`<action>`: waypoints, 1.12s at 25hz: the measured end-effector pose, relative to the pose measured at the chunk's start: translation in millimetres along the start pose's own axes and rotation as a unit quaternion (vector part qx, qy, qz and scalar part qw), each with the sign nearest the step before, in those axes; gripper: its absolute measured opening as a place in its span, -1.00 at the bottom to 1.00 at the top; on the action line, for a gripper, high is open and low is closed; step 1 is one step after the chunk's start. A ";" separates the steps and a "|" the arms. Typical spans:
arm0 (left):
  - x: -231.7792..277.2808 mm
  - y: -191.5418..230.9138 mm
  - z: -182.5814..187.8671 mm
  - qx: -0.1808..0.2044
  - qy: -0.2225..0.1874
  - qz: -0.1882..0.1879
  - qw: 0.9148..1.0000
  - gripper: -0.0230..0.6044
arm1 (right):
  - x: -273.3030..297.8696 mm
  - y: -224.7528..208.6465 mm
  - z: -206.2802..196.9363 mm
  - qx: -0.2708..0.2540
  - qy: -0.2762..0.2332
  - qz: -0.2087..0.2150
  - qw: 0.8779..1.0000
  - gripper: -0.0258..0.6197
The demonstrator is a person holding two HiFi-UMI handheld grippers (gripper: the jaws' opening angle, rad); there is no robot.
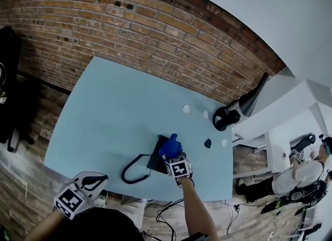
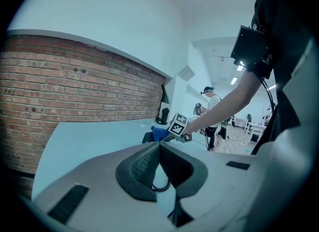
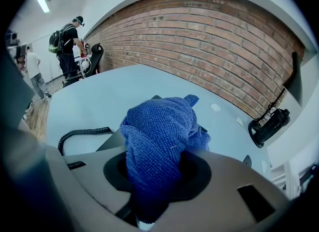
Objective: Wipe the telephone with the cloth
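Note:
A black telephone [image 1: 157,158] lies near the front edge of the light blue table [image 1: 114,110], and its coiled cord [image 1: 133,171] loops to the left. My right gripper [image 1: 174,156] is shut on a bunched blue cloth [image 1: 170,146], which rests on the telephone's right part. In the right gripper view the cloth [image 3: 162,131] fills the jaws of the right gripper [image 3: 158,178] and hides most of the telephone [image 3: 110,140]. My left gripper [image 1: 97,179] hovers off the table's front left edge. In its own view the left gripper [image 2: 159,145] is shut and holds nothing.
Black headphones [image 1: 226,117] lie at the table's right edge beside a dark lamp-like stand [image 1: 253,98]. Small white bits [image 1: 187,109] and a small dark piece [image 1: 207,143] lie behind the telephone. A brick wall [image 1: 155,32] runs behind. People stand at far right [image 1: 303,175].

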State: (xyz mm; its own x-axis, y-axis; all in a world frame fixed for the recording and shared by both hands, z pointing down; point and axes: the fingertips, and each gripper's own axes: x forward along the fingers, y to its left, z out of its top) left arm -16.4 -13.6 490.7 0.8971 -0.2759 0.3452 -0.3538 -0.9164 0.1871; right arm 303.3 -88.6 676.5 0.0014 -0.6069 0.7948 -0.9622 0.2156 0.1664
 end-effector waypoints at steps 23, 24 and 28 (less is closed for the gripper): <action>-2.4 -15.9 -5.0 0.014 -0.001 -0.026 1.000 -0.90 | -7.1 70.5 -57.2 -0.007 0.036 0.047 0.998 -0.48; -1.9 -16.6 -4.3 0.015 -0.001 -0.027 1.000 -0.90 | -7.7 73.2 -59.9 -0.007 0.038 0.050 0.998 -0.48; -2.2 -17.3 -4.9 0.013 -0.002 -0.029 1.000 -0.90 | -10.9 84.2 -69.2 -0.009 0.049 0.057 0.997 -0.48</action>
State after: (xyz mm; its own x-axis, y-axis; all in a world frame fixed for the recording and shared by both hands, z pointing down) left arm -13.5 4.2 491.2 0.9168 -0.2238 0.3309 -0.2947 -0.9380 0.1822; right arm 241.1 -11.0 722.2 -0.0801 -0.4996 0.8626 -0.9526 0.2930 0.0813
